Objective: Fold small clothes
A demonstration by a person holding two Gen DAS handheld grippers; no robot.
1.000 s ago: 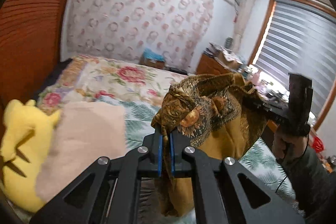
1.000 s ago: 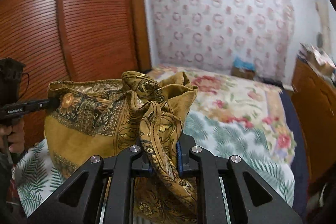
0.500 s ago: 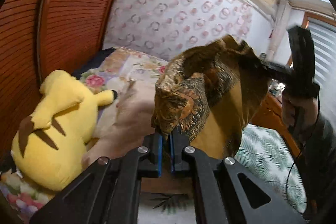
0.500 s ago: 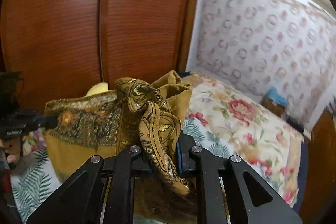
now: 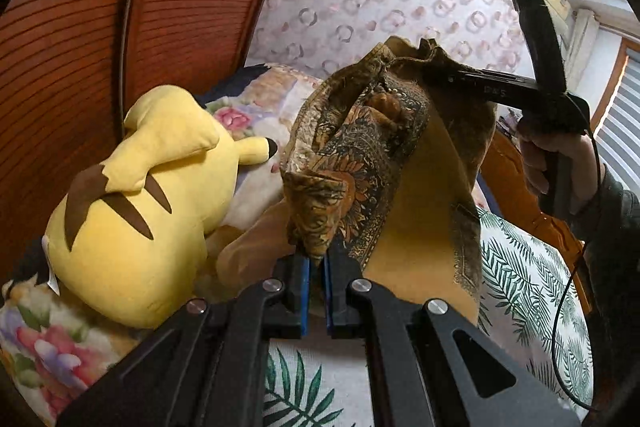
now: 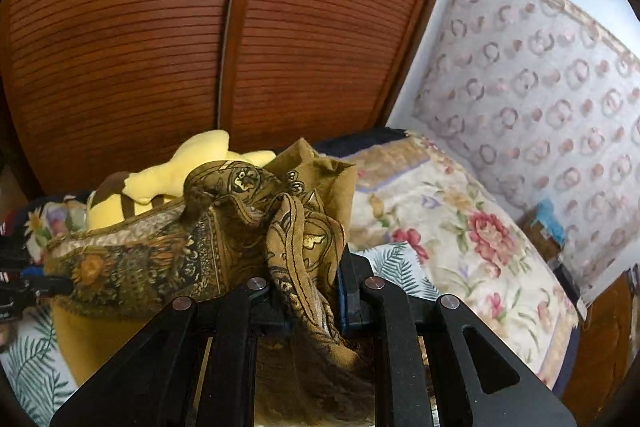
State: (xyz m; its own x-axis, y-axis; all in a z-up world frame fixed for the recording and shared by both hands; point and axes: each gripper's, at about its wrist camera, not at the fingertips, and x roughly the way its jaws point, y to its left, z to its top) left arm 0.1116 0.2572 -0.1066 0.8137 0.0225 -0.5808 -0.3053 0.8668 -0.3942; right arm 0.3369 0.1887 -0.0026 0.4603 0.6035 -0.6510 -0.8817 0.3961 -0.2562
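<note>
Mustard cloth: a patterned scarf [image 5: 360, 163] with dark paisley and flower borders, plain ochre inside, bunched and hanging in mid-frame above the bed [image 5: 532, 267].
Left gripper [image 5: 316, 267]: clenched on one gathered corner, blue pads tight on the fabric.
Right gripper [image 6: 312, 291]: grasping a thick fold of the scarf; in the left wrist view it reaches in from the upper right, held by a hand [image 5: 560, 163].
Around: yellow plush toy [image 5: 136, 203] at left, beside the scarf; slatted wooden wardrobe [image 6: 200, 39] behind; floral quilt [image 6: 460, 227] at right.
Hidden: the scarf's lower edge is cut off behind the gripper frames.
</note>
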